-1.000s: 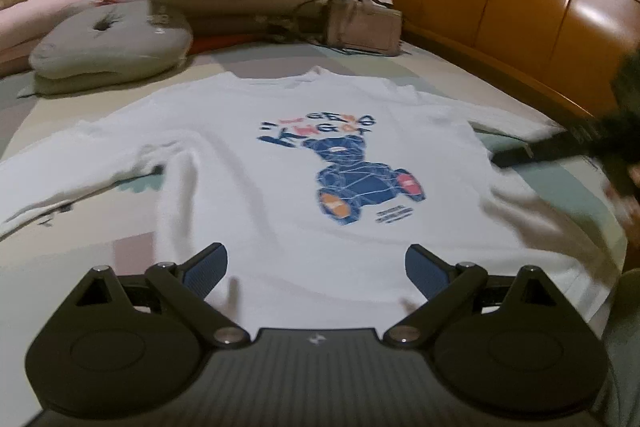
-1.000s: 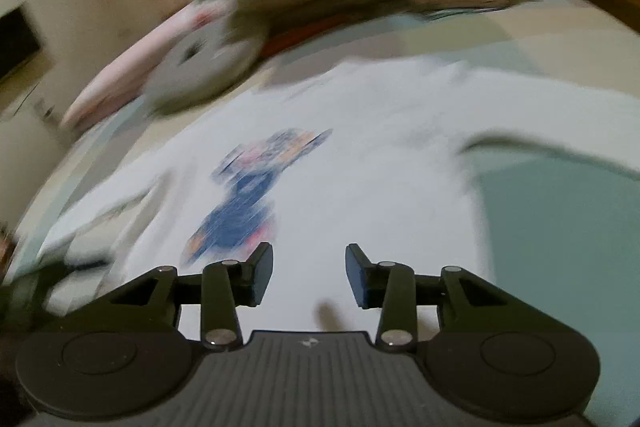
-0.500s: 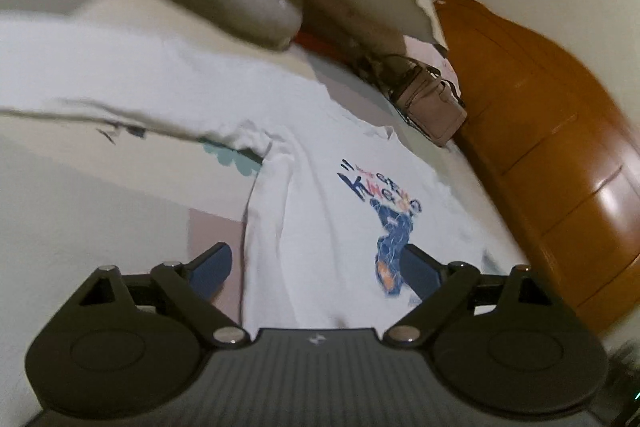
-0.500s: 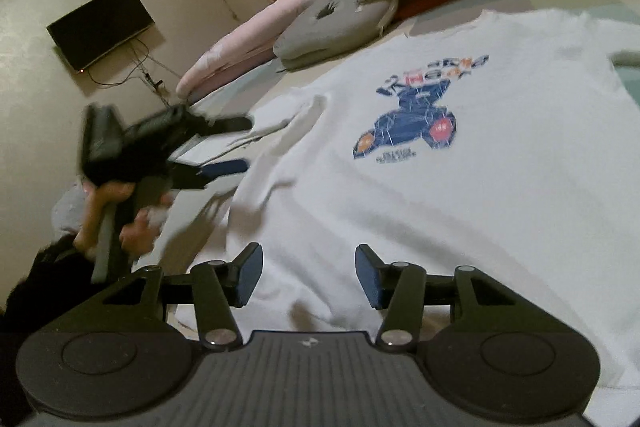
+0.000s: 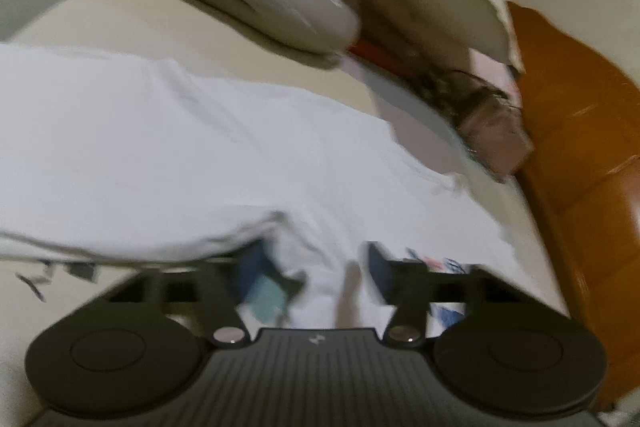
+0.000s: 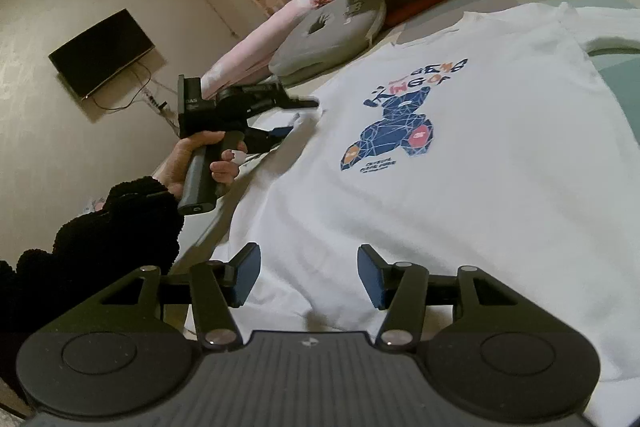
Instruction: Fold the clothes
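Right wrist view: white long-sleeved cotton shirt with a blue bear print (image 6: 460, 163) lay flat on bed (image 6: 624, 83).
Left hand-held gripper (image 6: 298, 117): jaws apart at sleeve, empty.
Right hand-held gripper (image 6: 308, 275): jaws apart, empty.
Handling: soft, light, limp; pinch sleeve or hem edge.

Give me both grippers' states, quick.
Left gripper: open, at the white bear-print sweatshirt's sleeve, nothing clamped.
Right gripper: open, empty, over the hem.

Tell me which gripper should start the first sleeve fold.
Left. The left gripper is open right at the armpit of the white shirt, where the sleeve begins. The right gripper hovers open near the hem, far from either sleeve.
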Tool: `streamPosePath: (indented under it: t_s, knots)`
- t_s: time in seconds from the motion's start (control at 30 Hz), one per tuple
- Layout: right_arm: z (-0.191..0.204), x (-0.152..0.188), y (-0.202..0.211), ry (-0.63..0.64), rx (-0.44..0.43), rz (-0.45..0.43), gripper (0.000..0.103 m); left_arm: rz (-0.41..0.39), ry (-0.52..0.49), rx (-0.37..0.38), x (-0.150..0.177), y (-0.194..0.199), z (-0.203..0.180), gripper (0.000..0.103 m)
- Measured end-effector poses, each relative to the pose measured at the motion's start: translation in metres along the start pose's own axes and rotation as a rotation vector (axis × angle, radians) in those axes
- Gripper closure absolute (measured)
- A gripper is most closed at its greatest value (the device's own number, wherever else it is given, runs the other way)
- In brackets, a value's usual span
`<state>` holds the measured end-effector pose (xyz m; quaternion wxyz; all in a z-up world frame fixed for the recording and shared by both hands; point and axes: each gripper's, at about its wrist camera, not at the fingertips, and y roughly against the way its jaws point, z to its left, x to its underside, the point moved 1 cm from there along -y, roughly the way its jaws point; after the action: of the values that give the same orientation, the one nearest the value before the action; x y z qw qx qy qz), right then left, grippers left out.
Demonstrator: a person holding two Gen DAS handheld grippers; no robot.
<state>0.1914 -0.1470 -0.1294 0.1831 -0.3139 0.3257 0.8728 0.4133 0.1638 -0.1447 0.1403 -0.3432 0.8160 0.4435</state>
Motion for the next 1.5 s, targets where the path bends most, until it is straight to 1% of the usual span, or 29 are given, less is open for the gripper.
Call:
streamPosePath:
  t_s: [0.03, 0.13, 0.17, 0.23, 0.33, 0.37, 0.47, 0.53, 0.6, 0.63, 0.67, 0.7, 0.73, 0.77, 0.8, 0.87, 0.9, 0.93, 1.0, 1.03, 1.07, 1.2, 1.27, 1.33, 1.37, 1.43, 1.47, 1.5]
  knots:
    - [-0.001, 0.000, 0.001, -0.005, 0.001, -0.004, 0.044, -0.004, 0.010, -0.018, 0.000, 0.000, 0.003, 0.091]
    - [-0.005, -0.001, 0.004, -0.023, 0.005, -0.016, 0.043, -0.020, -0.020, -0.074, 0.003, 0.011, 0.004, 0.094]
    - [-0.006, -0.002, 0.004, -0.028, 0.008, -0.019, 0.043, -0.026, -0.035, -0.092, 0.004, 0.016, 0.003, 0.094]
    - [-0.009, -0.003, 0.004, -0.037, 0.015, -0.023, 0.043, -0.037, -0.064, -0.130, 0.007, 0.025, 0.002, 0.089]
    - [-0.007, -0.003, 0.005, -0.009, 0.058, -0.038, 0.042, -0.053, -0.108, -0.185, 0.010, 0.039, 0.000, 0.092]
    - [-0.006, -0.004, 0.006, 0.000, 0.073, -0.043, 0.042, -0.061, -0.138, -0.193, 0.015, 0.047, -0.005, 0.092]
    - [-0.003, -0.003, 0.006, 0.040, 0.112, -0.053, 0.042, -0.082, -0.280, -0.170, 0.041, 0.083, -0.034, 0.087]
    - [0.004, -0.001, 0.006, 0.088, 0.138, -0.054, 0.042, -0.067, -0.371, -0.124, 0.070, 0.105, -0.056, 0.076]
    - [0.011, 0.001, 0.004, 0.145, 0.171, -0.055, 0.042, -0.041, -0.484, -0.108, 0.104, 0.123, -0.078, 0.075]
    - [0.015, 0.002, 0.004, 0.174, 0.188, -0.056, 0.042, -0.030, -0.545, -0.114, 0.120, 0.131, -0.088, 0.073]
    - [0.021, 0.004, 0.005, 0.202, 0.201, -0.054, 0.042, -0.032, -0.604, -0.135, 0.136, 0.139, -0.097, 0.071]
    - [0.027, 0.005, 0.007, 0.231, 0.214, -0.052, 0.042, -0.043, -0.637, -0.160, 0.151, 0.147, -0.102, 0.066]
    - [0.032, 0.007, 0.009, 0.260, 0.227, -0.050, 0.042, -0.055, -0.646, -0.182, 0.162, 0.155, -0.104, 0.058]
    - [0.038, 0.008, 0.011, 0.289, 0.240, -0.049, 0.042, -0.066, -0.654, -0.203, 0.174, 0.163, -0.105, 0.056]
    - [0.043, 0.011, 0.015, 0.306, 0.242, -0.051, 0.042, -0.079, -0.641, -0.226, 0.184, 0.170, -0.104, 0.052]
    - [0.047, 0.018, 0.023, 0.306, 0.240, -0.038, 0.042, -0.106, -0.569, -0.276, 0.197, 0.181, -0.093, 0.051]
    - [0.049, 0.021, 0.028, 0.302, 0.240, -0.032, 0.042, -0.108, -0.520, -0.285, 0.203, 0.186, -0.085, 0.046]
    - [0.049, 0.024, 0.033, 0.297, 0.252, -0.028, 0.042, -0.095, -0.457, -0.272, 0.205, 0.187, -0.077, 0.045]
    - [0.048, 0.028, 0.043, 0.289, 0.278, -0.021, 0.042, -0.048, -0.318, -0.221, 0.205, 0.181, -0.056, 0.045]
    - [0.048, 0.031, 0.047, 0.284, 0.291, -0.017, 0.042, -0.048, -0.266, -0.193, 0.205, 0.180, -0.047, 0.045]
    - [0.046, 0.031, 0.054, 0.278, 0.309, -0.018, 0.042, -0.065, -0.239, -0.170, 0.205, 0.182, -0.042, 0.045]
    - [0.037, 0.031, 0.082, 0.231, 0.364, -0.048, 0.041, -0.065, -0.121, -0.079, 0.203, 0.182, -0.028, 0.048]
    - [0.032, 0.031, 0.093, 0.204, 0.380, -0.063, 0.040, -0.051, -0.089, -0.043, 0.202, 0.183, -0.025, 0.056]
    - [0.028, 0.030, 0.101, 0.182, 0.396, -0.076, 0.040, -0.044, -0.057, -0.013, 0.205, 0.184, -0.021, 0.067]
    - [0.027, 0.030, 0.104, 0.176, 0.403, -0.082, 0.040, -0.039, -0.041, 0.004, 0.207, 0.184, -0.019, 0.070]
    - [0.027, 0.030, 0.107, 0.171, 0.406, -0.090, 0.040, -0.028, -0.015, 0.030, 0.211, 0.184, -0.016, 0.081]
    - [0.027, 0.029, 0.108, 0.171, 0.405, -0.093, 0.040, -0.017, -0.006, 0.043, 0.212, 0.184, -0.015, 0.083]
    - [0.028, 0.029, 0.109, 0.172, 0.406, -0.095, 0.040, -0.005, 0.003, 0.053, 0.213, 0.183, -0.014, 0.093]
